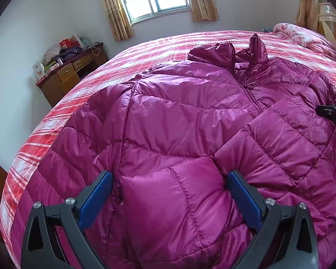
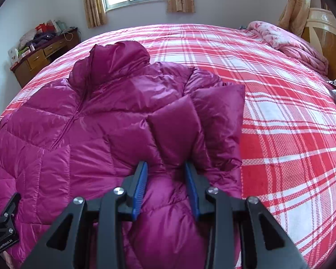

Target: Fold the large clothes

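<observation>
A shiny magenta puffer jacket (image 1: 190, 112) lies front up, zipped, on the bed, with its collar toward the window. In the left wrist view my left gripper (image 1: 169, 179) stands wide open over the near part of the jacket, and a puffy sleeve section sits between its blue pads (image 1: 96, 199). My right gripper (image 2: 165, 168) is shut on a bunched fold of the jacket's sleeve (image 2: 174, 134), which lies over the jacket (image 2: 78, 134) near its right edge. The right gripper's black body (image 1: 331, 114) shows at the far right of the left wrist view.
The bed is covered by a red and white plaid sheet (image 2: 280, 134), bare to the right of the jacket. A pink quilt (image 2: 291, 42) is bunched by the wooden headboard (image 2: 324, 33). A cluttered wooden desk (image 1: 67, 76) stands against the wall at left.
</observation>
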`<state>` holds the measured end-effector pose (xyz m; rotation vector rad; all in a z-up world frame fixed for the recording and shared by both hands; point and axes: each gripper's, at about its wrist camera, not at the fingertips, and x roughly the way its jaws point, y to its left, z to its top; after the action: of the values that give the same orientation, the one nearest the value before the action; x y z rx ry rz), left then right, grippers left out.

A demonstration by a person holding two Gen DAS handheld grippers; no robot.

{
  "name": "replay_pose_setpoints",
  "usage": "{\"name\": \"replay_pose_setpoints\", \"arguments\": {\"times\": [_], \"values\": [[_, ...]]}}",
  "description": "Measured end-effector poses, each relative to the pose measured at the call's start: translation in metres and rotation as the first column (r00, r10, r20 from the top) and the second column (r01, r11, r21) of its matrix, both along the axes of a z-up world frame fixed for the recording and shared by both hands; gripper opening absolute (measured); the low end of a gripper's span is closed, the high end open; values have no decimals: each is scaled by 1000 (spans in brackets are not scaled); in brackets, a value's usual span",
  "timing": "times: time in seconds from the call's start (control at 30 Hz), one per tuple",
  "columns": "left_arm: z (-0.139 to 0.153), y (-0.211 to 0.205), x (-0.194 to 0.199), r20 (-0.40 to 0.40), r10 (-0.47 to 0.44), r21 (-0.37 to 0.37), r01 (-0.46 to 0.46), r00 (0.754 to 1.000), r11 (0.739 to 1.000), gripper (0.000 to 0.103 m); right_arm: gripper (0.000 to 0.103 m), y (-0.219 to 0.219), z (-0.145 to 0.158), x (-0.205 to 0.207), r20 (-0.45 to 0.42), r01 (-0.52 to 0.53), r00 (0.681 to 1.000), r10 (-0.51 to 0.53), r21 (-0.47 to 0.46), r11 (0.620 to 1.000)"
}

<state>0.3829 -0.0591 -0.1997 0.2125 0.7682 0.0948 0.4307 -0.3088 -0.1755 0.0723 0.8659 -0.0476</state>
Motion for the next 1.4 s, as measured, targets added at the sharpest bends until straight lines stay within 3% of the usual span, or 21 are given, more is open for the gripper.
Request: {"name": "replay_pose_setpoints", "arguments": {"times": [0.13, 0.27, 0.4, 0.67, 0.77, 0.9, 1.0, 1.17, 1.4], "values": [[0, 1, 0, 0, 1, -2, -1, 1000, 1000, 102, 39, 7, 13, -21, 19, 9, 1000, -9, 11, 1000], [-1, 3, 1, -4, 3, -14, -3, 1000, 1000, 102, 60, 21, 22, -50, 41, -36, 999, 35, 35, 999], [0, 4, 1, -8, 4, -20, -4, 1000, 1000, 102, 60, 38, 3, -56, 16, -66, 998, 67, -50, 997], [-1, 5, 2, -9, 3, -21, -3, 1000, 1000, 102, 62, 43, -4, -45, -20, -65, 998, 63, -104, 993], [-1, 5, 2, -10, 2, -24, -3, 1000, 1000, 102, 62, 44, 9, -55, -10, -54, 999, 53, -69, 996], [-1, 4, 1, -8, 3, -25, -3, 1000, 1000, 102, 62, 69, 26, -76, 50, -113, 992, 115, -35, 993], [-1, 4, 1, -10, 2, -29, -2, 1000, 1000, 102, 62, 85, 15, -76, 26, -153, 988, 153, -3, 988], [-1, 4, 1, -8, 2, -26, -3, 1000, 1000, 102, 64, 92, -10, -73, 37, -147, 988, 149, -46, 988], [0, 3, 0, -2, 4, -12, -4, 1000, 1000, 102, 65, 98, -12, -77, 34, -148, 988, 152, -93, 985]]}}
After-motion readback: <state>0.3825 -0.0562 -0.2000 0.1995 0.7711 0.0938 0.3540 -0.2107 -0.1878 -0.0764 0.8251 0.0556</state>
